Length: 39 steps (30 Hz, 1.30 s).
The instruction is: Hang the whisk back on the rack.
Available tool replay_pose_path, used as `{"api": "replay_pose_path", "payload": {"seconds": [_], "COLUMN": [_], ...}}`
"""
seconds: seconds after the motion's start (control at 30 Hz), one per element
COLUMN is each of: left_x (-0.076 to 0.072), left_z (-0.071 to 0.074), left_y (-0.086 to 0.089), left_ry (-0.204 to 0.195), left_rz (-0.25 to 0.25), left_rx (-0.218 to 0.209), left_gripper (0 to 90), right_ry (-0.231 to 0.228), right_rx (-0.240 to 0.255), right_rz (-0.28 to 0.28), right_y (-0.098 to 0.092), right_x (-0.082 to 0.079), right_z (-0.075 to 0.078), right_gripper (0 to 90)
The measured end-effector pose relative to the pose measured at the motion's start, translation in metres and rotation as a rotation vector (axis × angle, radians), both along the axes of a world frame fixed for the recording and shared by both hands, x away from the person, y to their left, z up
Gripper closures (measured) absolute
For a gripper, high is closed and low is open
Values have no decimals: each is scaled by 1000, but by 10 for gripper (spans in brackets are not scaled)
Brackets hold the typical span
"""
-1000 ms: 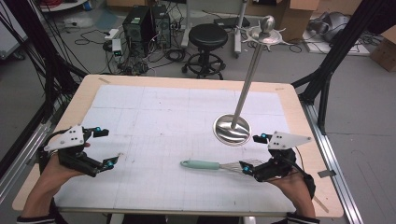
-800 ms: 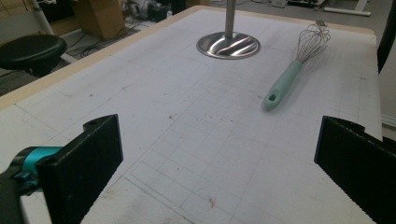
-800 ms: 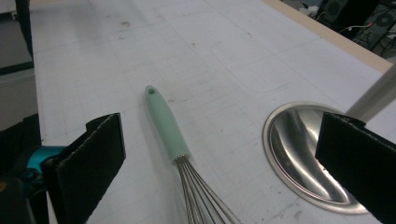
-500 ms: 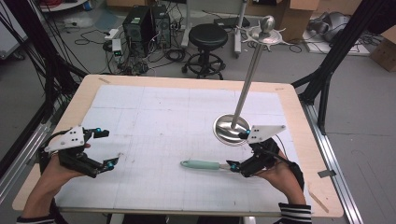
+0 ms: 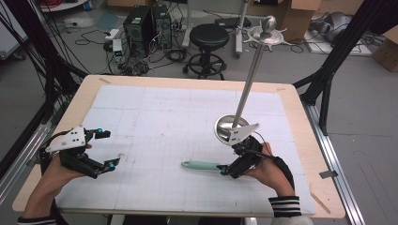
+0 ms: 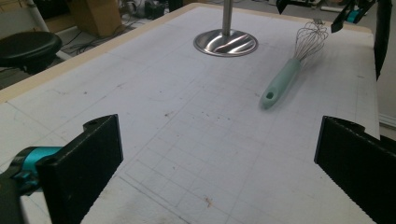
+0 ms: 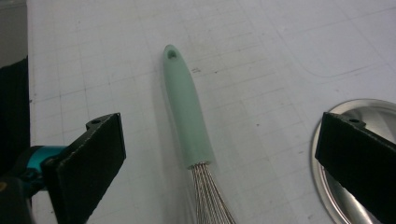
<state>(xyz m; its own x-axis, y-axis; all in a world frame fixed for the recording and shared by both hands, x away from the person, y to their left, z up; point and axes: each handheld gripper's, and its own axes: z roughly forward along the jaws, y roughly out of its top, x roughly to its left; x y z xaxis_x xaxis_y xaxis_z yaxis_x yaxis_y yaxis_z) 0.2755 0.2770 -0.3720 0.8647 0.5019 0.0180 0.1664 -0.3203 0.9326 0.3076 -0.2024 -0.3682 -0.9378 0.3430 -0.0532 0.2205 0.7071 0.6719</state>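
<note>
On the white gridded mat point(image 5: 155, 122) covering the pale wooden table point(image 5: 300, 117): one whisk with a mint-green plastic handle and steel wire loops point(image 5: 202, 165), lying flat toward the near right part of the mat, its handle end with a hanging hole pointing to the table's left, its wire head pointing right. Right claw point(image 5: 234, 159), held in the person's right hand point(image 5: 267, 166), sits low over the whisk's wire end; its jaws stand wide apart, one to each side of the whisk, and in the right gripper view point(image 7: 205, 154) the handle point(image 7: 187, 112) runs up the middle between them with clear mat showing on both sides, so the jaws are not closed on it. One polished steel stand with a round domed base point(image 5: 231, 127) and a tall slim pole point(image 5: 248, 79) rises just behind the right claw, near the whisk head but apart from it in the left gripper view point(image 6: 226, 42). Left claw point(image 5: 107, 149), held in the person's left hand point(image 5: 56, 168), hovers near the left edge of the mat, well apart from the whisk, jaws spread open with nothing between them point(image 6: 215, 163).
</note>
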Motion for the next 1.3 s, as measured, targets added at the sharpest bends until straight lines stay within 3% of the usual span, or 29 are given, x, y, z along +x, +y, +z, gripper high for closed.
{"api": "replay_pose_path", "payload": {"seconds": [0.23,0.67,0.73,0.87,0.97,1.1,1.3], "left_x": [1,1,1,1,1,1,1], "left_z": [-2,-2,-3,-3,-4,-3,-3], "left_y": [-2,-3,-4,-4,-5,-5,-5], "left_ry": [8,13,16,17,18,20,21], "left_rz": [-8,-8,-8,-12,-19,-20,-21], "left_rx": [5,6,7,13,9,4,10], "left_gripper": [17,17,17,17,17,17,17], "right_ry": [33,93,107,112,112,119,123], "right_rx": [-84,-195,-210,-237,-259,-272,-295], "right_rz": [49,98,113,122,121,108,105], "right_y": [17,43,46,50,52,54,55], "right_x": [5,10,11,11,12,14,17], "right_z": [-13,-32,-35,-39,-42,-45,-46], "right_gripper": [7,8,58,63,165,198,367]}}
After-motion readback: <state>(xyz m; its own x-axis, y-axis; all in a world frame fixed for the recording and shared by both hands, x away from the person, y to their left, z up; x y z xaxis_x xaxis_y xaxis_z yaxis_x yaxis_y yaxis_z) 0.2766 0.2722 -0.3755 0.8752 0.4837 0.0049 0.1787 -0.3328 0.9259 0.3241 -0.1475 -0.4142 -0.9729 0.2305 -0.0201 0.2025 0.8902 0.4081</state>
